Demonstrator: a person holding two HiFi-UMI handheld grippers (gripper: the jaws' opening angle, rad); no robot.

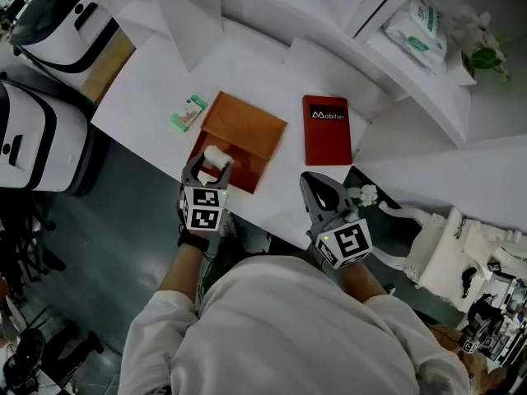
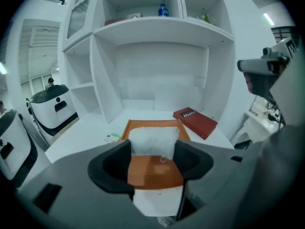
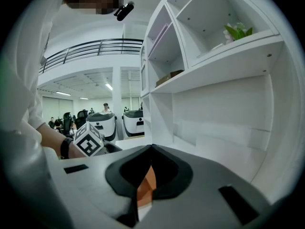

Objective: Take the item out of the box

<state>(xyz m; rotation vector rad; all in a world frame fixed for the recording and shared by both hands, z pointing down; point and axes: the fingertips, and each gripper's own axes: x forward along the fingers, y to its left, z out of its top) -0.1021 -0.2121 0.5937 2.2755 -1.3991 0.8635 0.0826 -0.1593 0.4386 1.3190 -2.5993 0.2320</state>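
- Left gripper (image 2: pixel 153 150): jaws apart and clamped on the white pouch (image 2: pixel 153 140), one jaw on each end.
- White pouch: soft, pillow-shaped and crinkly. Its long axis runs straight across from jaw to jaw, level, with a broad face toward the gripper camera.
- A short loose thread or tag hangs off the pouch's lower right corner.
- Pouch location: over the near part of the orange box (image 2: pixel 155 170), close to the box's near-left corner in the head view. Can't tell whether it is clear of the box floor or touching it.
- Orange box: open and flat on the white bench (image 1: pixel 247 64). The lighter orange panel lies on the far side, the darker half nearer the person.
- Right gripper (image 3: pixel 151 149): jaws together with nothing between them, only a sliver of orange showing through the slit.
- In the head view the right gripper hangs off the bench's near edge, right of the box and well apart from it.
- Red book (image 1: pixel 327 129): flat on the bench to the right of the box and not touching it. White lettering on the cover, long axis pointing away from the person.
- Green packet (image 1: pixel 188 113): flat on the bench just left of the box's far-left corner.
- White shelving (image 2: pixel 157 56) stands behind the bench.
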